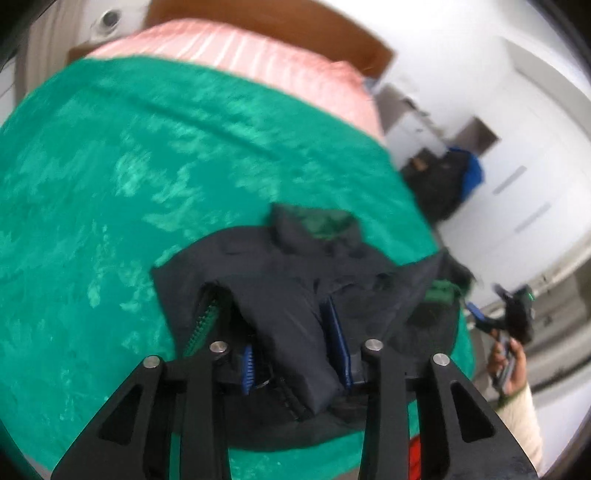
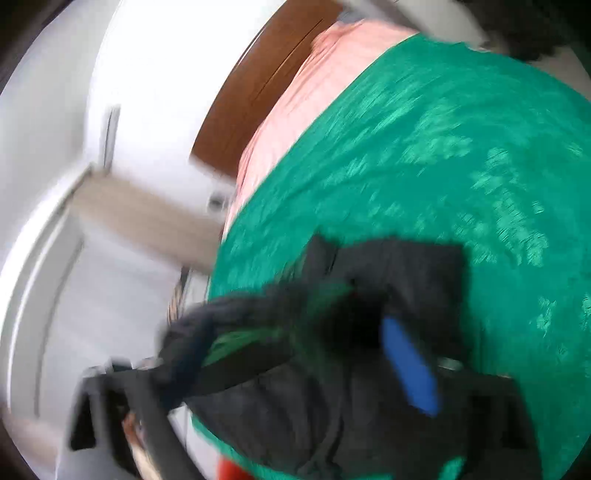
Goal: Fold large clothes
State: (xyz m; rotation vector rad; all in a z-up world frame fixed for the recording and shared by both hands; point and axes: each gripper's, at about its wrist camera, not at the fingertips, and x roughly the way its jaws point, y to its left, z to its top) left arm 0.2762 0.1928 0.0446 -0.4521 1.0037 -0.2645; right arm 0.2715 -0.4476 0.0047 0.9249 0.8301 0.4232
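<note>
The left gripper (image 1: 295,347) stands spread around a dark jacket (image 1: 295,266) fold at six o'clock on the green bedspread (image 1: 110,166). The right gripper (image 2: 295,354) stands wide, its view blurred.

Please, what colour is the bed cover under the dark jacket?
The bed cover is green with lighter mottled patches; the left wrist view shows it best.

Most of the bed (image 1: 110,166) is left bare under the green cover (image 1: 192,140), and open passage is offered across it. The near edge is taken up by the dark garment (image 1: 288,280). Farther back, the way is bounded by the pink bedding (image 1: 258,55) and the wooden headboard (image 1: 280,26).
</note>
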